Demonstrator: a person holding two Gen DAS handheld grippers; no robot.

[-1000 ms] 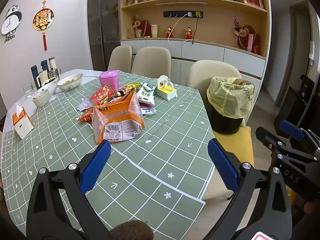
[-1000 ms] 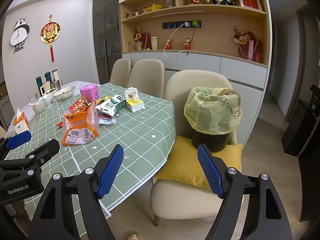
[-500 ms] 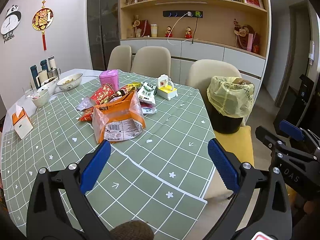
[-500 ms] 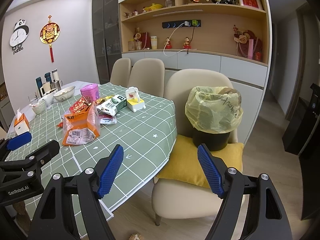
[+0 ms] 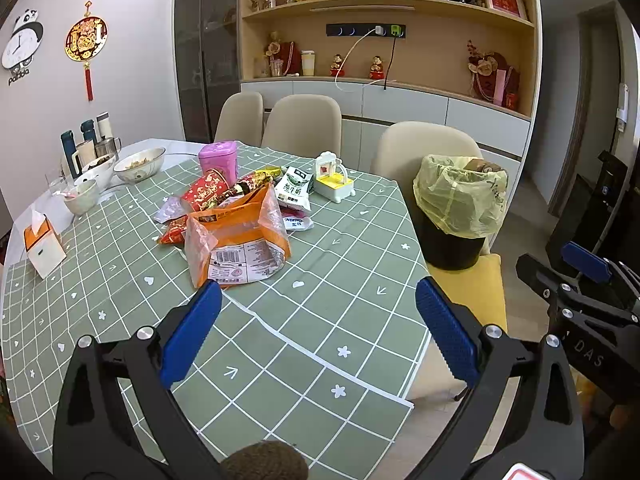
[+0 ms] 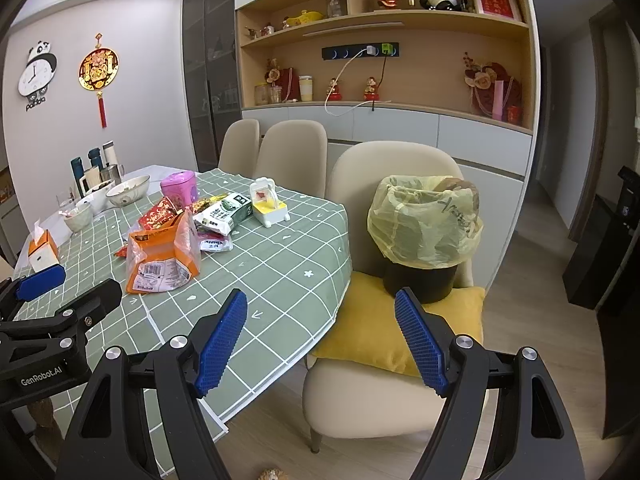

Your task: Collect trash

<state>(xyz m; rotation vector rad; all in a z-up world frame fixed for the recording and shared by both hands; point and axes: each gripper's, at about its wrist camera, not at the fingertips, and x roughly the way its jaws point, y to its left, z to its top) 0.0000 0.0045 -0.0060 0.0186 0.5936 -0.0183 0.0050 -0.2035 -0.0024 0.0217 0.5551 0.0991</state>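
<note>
Left wrist view: counter [image 5: 332,280] under a green grid cloth fills the centre and left of frame; its near edge is cut off behind the gripper arms, its right edge curves past centre right. Beige chair [image 5: 424,144] sits at that right edge, seat mostly hidden by a yellow cushion [image 5: 476,284] and a black trash bin [image 5: 452,248] with a yellow liner bag [image 5: 460,204]. Bin contents are hard to make out; something brown shows at the rim.

Trash pile is at centre frame on the counter: orange snack bag [image 5: 240,240] in front, upright and open, hiding part of the red wrappers [image 5: 204,196] behind it. White-green milk pouch [image 5: 296,188] leans just right of the pile. Pink container [image 5: 218,160] stands behind; white-yellow holder [image 5: 334,180] further right. Tissue box [image 5: 40,244] is at mid left and bowls [image 5: 138,160] at upper left, well apart from the pile.

Bare cloth lies between the orange bag and the near edge.

Left hand-held gripper [image 5: 316,332]: jaws wide apart, holding nothing, low in frame over the cloth. Right hand-held gripper [image 6: 320,340]: jaws apart, holding nothing, lower centre of the right wrist view, over the gap between counter edge and cushion. Each gripper shows only partly in the other's view.
</note>
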